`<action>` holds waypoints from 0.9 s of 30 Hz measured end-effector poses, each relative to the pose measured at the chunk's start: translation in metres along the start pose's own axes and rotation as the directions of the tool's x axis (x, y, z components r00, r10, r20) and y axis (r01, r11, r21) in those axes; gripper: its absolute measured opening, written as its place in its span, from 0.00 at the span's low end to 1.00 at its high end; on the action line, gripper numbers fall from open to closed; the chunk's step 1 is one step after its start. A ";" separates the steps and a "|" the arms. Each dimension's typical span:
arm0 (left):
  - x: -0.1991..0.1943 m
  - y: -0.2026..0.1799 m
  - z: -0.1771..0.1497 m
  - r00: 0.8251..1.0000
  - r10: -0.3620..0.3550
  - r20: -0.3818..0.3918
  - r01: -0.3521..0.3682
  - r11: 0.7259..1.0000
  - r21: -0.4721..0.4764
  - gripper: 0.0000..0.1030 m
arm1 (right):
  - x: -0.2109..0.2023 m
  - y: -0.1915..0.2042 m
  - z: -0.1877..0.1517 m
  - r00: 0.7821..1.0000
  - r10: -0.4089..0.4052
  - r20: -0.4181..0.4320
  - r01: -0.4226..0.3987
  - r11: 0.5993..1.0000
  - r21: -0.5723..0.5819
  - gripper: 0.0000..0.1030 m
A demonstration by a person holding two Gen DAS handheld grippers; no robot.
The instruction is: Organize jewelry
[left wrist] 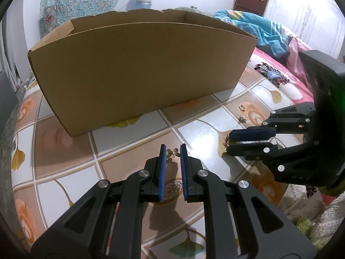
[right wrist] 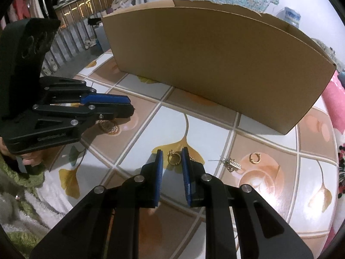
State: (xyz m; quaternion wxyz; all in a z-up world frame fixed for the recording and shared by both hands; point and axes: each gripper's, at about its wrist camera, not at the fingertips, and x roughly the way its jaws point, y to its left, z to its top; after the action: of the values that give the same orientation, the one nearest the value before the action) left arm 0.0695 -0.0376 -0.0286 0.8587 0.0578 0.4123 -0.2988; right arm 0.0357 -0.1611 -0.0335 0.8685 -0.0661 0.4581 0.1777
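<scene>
My left gripper (left wrist: 173,150) is open, its blue pads on either side of a small gold butterfly charm (left wrist: 173,152) that lies on the tiled table cover. My right gripper (right wrist: 171,156) is open around a gold ring pendant on a chain (right wrist: 174,158), also on the table. In the left wrist view the right gripper (left wrist: 229,141) sits low at the right. In the right wrist view the left gripper (right wrist: 129,105) is at the left. A gold hoop earring (right wrist: 255,157) and a small silver charm (right wrist: 233,164) lie to the right. A filigree disc (left wrist: 172,186) lies under the left gripper.
A large open cardboard box (left wrist: 138,73) stands on the table behind both grippers; it also shows in the right wrist view (right wrist: 215,69). Bedding and a blue blanket (left wrist: 263,32) lie at the right. A fluffy green-white rug (right wrist: 19,205) borders the table's near edge.
</scene>
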 end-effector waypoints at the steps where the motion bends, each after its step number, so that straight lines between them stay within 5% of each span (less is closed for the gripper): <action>1: 0.000 0.000 0.000 1.000 -0.001 0.000 0.001 1.000 0.001 0.11 | 0.000 0.000 0.000 1.000 0.004 0.000 -0.004 1.000 0.003 0.10; 16: 0.000 0.003 0.000 1.000 -0.002 0.006 0.002 1.000 -0.009 0.11 | -0.007 -0.001 -0.002 0.999 0.022 0.025 -0.023 0.999 0.040 0.10; 27: -0.031 -0.011 0.007 0.997 -0.007 0.076 0.006 1.000 0.010 0.11 | -0.067 -0.009 0.008 0.981 0.055 0.185 -0.069 0.995 0.068 0.10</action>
State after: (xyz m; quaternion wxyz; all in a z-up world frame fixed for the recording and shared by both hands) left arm 0.0527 -0.0346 0.0007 0.8726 0.0494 0.3778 -0.3056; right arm 0.0110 -0.1836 0.0255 0.9028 -0.0028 0.3844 0.1930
